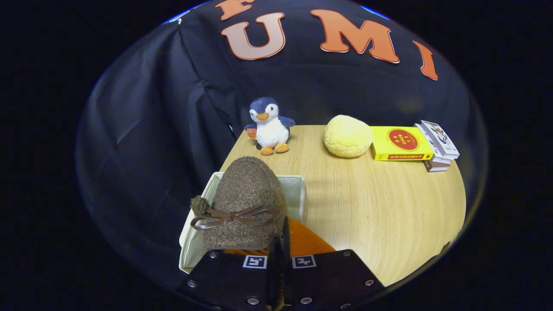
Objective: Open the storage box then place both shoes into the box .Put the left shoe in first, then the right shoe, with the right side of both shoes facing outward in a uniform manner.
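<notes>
The counter [380, 207] spreads beyond the claw [280, 255]. Just ahead of the fingers the open storage box [298, 194] sits below the fuzzy brown shoe [246, 198], which the claw grasps by its rear edge, fingers pinched nearly together. Judging by this, lower it straight between the walls, toe forward, and release only once the sole rests flat.

We look from the camera riding on the gripper [280, 242], forward along its two fingers, which sit closed together on the rim of a shoe [246, 203] very close to the lens. We face slightly downward across a wooden table [380, 207], toward a plush penguin [270, 125] at its far side and the dark cloth wall behind.
</notes>
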The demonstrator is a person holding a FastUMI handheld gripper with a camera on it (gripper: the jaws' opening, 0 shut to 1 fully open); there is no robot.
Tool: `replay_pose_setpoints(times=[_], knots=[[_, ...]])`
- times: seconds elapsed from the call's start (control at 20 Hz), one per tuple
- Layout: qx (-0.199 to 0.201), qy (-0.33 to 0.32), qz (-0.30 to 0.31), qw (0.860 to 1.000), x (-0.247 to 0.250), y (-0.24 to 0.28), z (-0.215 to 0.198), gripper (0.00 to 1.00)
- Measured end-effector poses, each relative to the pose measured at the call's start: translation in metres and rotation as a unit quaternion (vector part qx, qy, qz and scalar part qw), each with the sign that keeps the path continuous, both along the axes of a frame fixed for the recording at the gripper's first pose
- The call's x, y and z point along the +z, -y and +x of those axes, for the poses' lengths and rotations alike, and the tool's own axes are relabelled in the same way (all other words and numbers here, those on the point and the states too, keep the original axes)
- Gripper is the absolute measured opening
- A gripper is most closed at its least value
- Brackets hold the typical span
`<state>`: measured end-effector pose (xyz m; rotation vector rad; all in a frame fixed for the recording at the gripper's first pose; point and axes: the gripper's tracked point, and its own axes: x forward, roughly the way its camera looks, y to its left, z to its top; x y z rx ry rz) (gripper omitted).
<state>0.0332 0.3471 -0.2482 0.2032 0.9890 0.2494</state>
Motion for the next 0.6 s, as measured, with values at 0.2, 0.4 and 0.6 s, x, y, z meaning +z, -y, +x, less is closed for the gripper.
replay_pose_setpoints(times=[0.2,0.4,0.6], knots=[[-0.003,-0.022,-0.037,0.999,-0.024,-0.013,-0.010,0.07],[-0.023,-0.055,-0.079,0.995,-0.047,-0.018,-0.016,0.07],[-0.022,-0.047,-0.095,0.994,-0.047,-0.017,-0.020,0.16]])
